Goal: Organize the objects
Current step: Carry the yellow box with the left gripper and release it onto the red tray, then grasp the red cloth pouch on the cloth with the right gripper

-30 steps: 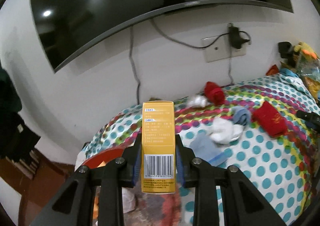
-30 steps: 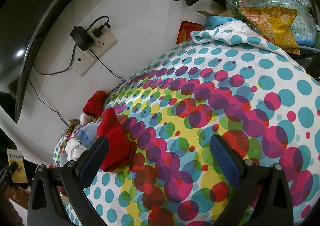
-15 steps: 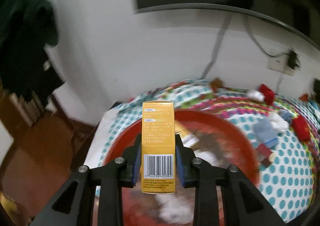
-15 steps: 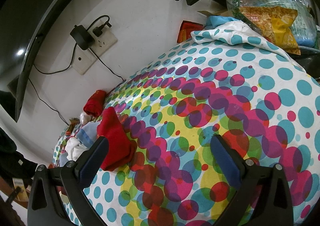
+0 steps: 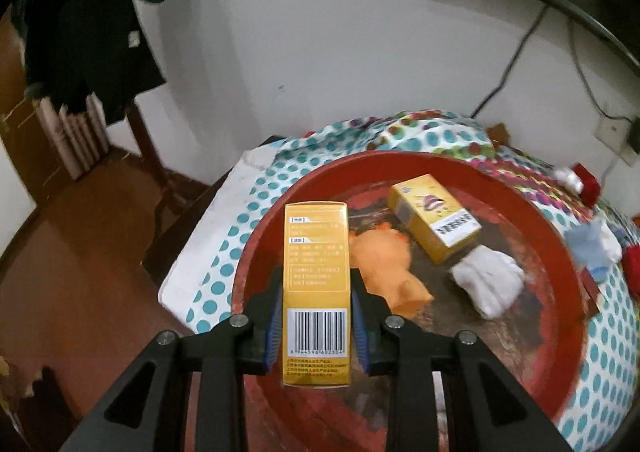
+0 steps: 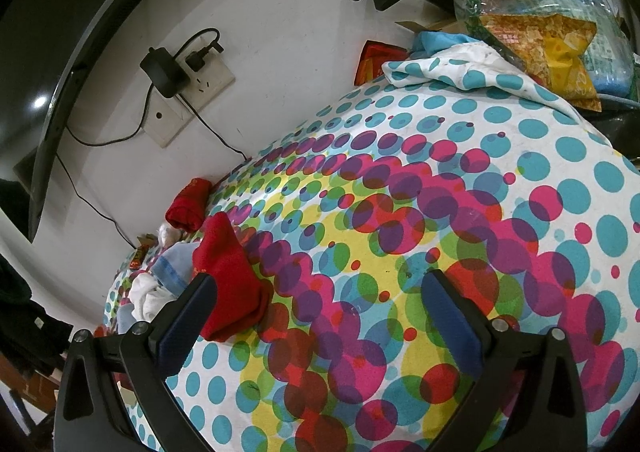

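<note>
My left gripper (image 5: 316,316) is clamped on a tall yellow cardboard box (image 5: 316,292), its blue ribbed pads pressing the two narrow sides; the face toward me is glossy, with printed text panels and one barcode near the bottom. I hold it upright over the near left part of the red basin (image 5: 560,276), a big round tub with a smooth rim and a worn, dark-mottled floor.

Inside the basin I count three things: a second yellow box (image 5: 436,224) lying flat toward the far side, a soft-looking orange toy (image 5: 384,264) near the middle, just beside the box I hold, and a crumpled white sock (image 5: 488,276) to the right of the toy. That makes two yellow boxes in all, both rectangular with sharp edges.

The basin sits on a dotted cloth (image 6: 400,252), a thin fabric printed with round teal, pink, yellow and purple spots. To the right of the basin lies a small heap of soft socks in red, pale blue and white; their number is hard to tell.

My right gripper (image 6: 316,300) stands wide over the cloth with nothing between its fingers; a folded red sock (image 6: 228,272) lies by its left finger, and a second red bundle (image 6: 188,208) lies beyond that one
</note>
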Demonstrator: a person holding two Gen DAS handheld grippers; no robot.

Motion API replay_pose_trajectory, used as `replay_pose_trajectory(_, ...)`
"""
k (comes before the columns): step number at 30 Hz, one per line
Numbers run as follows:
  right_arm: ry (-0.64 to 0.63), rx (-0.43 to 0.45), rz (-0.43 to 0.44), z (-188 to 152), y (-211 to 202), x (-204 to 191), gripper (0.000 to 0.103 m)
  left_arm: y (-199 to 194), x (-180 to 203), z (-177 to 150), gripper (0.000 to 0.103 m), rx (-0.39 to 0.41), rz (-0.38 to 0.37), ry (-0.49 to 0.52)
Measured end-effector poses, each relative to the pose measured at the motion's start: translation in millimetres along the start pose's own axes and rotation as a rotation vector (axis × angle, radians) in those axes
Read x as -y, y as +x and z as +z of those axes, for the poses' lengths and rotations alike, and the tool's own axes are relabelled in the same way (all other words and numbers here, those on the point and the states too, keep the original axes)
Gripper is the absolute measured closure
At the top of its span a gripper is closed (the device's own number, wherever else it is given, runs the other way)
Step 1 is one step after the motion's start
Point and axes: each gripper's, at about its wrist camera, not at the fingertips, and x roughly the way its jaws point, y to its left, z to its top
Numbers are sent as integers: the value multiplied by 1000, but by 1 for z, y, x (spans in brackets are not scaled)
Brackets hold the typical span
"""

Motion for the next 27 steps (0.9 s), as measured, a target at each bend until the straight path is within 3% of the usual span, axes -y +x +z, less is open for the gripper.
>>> replay_pose_trajectory(5, -9, -5, -11, 0, 1, -2, 1, 22, -1, -3, 73, -42, 17, -33)
replay_pose_trajectory(9, -18, -9, -21, -1, 1, -3, 1, 23, -1, -5, 61, -24, 4, -32)
replay_pose_trajectory(11, -31, -15, -37, -2, 2, -4, 1, 14, -5, -8, 52, 26, 3, -56)
replay_pose_trajectory(15, -91, -37, -113, -4, 6, -16, 0, -28, -8, -14, 51, 179, -31, -68)
replay_pose_trajectory(17, -180, -49, -154, -7, 7, -32, 0, -60, -7, -27, 45, 279, -89, -118)
replay_pose_trajectory(18, -214, -46, -153, -9, 8, -40, 0, -78, -2, -39, 37, 328, -139, -138)
replay_pose_trajectory(20, -312, -31, -137, -15, 3, -63, 0, -98, 12, -59, 34, 360, -191, -137)
replay_pose_trajectory(27, -551, -26, -230, -24, 33, -129, 1, -104, 71, -100, 34, 241, -399, -121)
